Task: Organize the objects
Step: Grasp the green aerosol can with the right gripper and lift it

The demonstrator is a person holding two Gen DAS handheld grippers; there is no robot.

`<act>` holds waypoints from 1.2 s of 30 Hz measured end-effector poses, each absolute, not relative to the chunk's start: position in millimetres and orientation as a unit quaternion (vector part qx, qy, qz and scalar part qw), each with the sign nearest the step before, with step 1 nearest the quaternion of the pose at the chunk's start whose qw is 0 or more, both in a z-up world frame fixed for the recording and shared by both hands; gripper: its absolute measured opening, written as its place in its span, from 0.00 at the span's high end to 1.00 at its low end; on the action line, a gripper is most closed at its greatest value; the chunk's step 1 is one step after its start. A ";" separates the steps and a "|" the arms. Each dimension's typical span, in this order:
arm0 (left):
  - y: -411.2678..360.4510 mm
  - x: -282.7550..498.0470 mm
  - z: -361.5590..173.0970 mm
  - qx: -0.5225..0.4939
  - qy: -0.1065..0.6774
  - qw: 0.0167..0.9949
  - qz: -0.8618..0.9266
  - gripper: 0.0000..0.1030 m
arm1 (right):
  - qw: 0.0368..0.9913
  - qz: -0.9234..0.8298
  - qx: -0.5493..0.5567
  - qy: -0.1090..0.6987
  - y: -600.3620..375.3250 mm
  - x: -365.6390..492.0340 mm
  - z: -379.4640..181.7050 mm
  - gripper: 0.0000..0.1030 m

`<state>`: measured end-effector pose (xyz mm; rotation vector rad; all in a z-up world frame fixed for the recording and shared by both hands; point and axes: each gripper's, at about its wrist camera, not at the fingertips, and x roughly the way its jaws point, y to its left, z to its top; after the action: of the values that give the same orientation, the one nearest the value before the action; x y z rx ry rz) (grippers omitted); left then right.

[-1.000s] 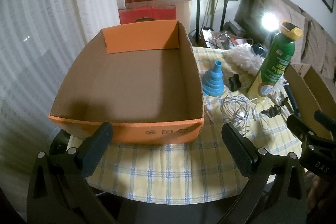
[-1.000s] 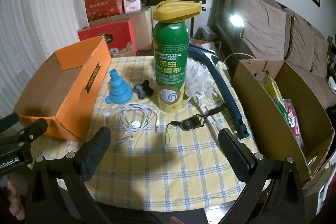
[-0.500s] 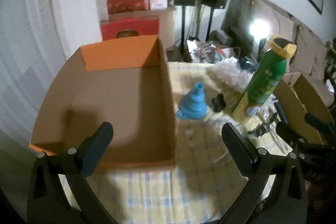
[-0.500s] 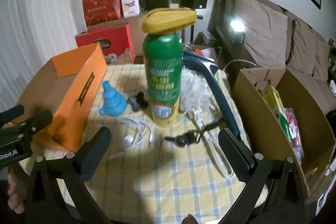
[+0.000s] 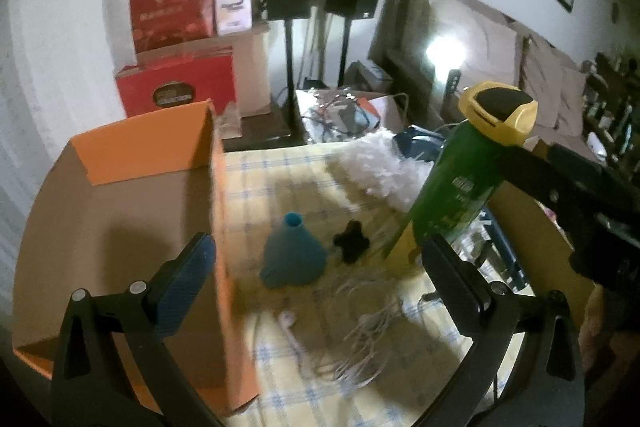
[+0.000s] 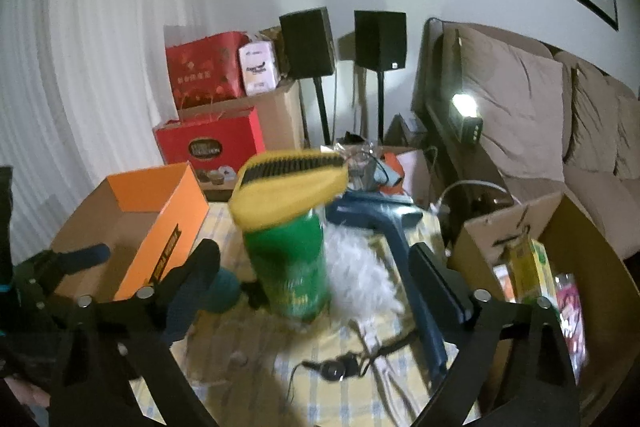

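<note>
Checked tabletop (image 6: 256, 393) in a sitting room: green spray can (image 6: 290, 263) upright near centre; orange box (image 5: 132, 211) at left edge; speakers (image 6: 308, 43), sofa (image 6: 532, 107) behind. Right gripper (image 6: 316, 281) closing around can, pads apart from it. Left gripper (image 5: 320, 279) spread, empty.

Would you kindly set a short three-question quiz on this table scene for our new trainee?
1. True or false: the orange box has things in it.
2. Which stands closest to the spray can: A the blue funnel, B the white duster, C the speakers?
3. What colour is the can's cap?

Key: 1 false, it looks empty; 2 B; 3 yellow.
</note>
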<state>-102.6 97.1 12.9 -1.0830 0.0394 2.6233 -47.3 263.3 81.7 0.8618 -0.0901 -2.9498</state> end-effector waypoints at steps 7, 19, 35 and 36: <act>118.2 -111.2 -5.1 -0.372 0.015 0.183 0.910 0.00 | 0.070 -0.958 0.279 -0.011 256.0 -67.8 81.8 0.31; 158.0 -102.3 -12.1 -0.299 0.031 0.258 0.918 0.01 | 0.105 -0.949 0.296 -0.025 254.8 -88.8 78.8 0.50; 168.5 -113.2 -36.2 -0.288 0.008 0.313 0.905 0.04 | 0.130 -0.932 0.328 -0.089 286.3 -97.2 84.8 0.50; 170.0 -113.4 -36.0 -0.285 0.010 0.318 0.904 0.04 | 0.133 -0.930 0.329 -0.096 288.3 -96.9 86.3 0.50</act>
<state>-113.4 170.0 -36.0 -0.7500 0.0262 2.3781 -96.9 288.3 86.3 0.9557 -0.2795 -2.6977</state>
